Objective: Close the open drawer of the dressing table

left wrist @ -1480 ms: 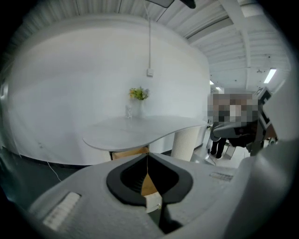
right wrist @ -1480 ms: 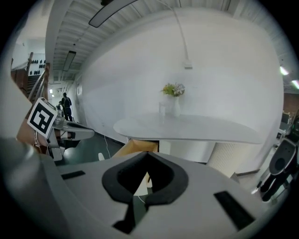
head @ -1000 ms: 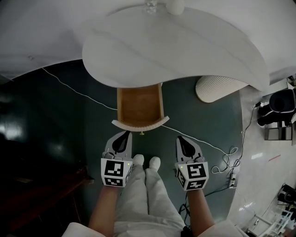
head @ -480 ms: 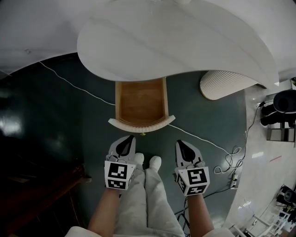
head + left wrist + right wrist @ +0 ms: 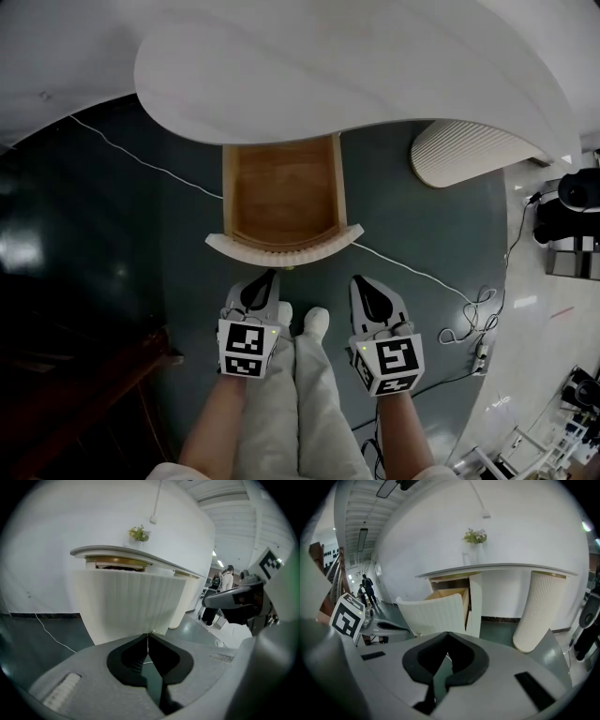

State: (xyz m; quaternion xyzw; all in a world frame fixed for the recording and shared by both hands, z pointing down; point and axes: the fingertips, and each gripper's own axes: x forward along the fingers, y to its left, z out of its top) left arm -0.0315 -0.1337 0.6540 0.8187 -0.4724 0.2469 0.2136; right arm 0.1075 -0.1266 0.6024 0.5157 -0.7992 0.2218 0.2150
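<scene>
No readable text or labels

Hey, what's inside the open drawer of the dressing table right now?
The drawer shows only its bare wooden bottom, and nothing lies in the part that is visible. Its back end runs under the white tabletop, so anything sitting there is covered.

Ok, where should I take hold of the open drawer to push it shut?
Take the drawer's curved white front panel at its middle, from the near side, straight along the wooden side walls. The panel bows toward you, so off-centre contact would likely slip or skew it. The shut left gripper sits closest.
</scene>
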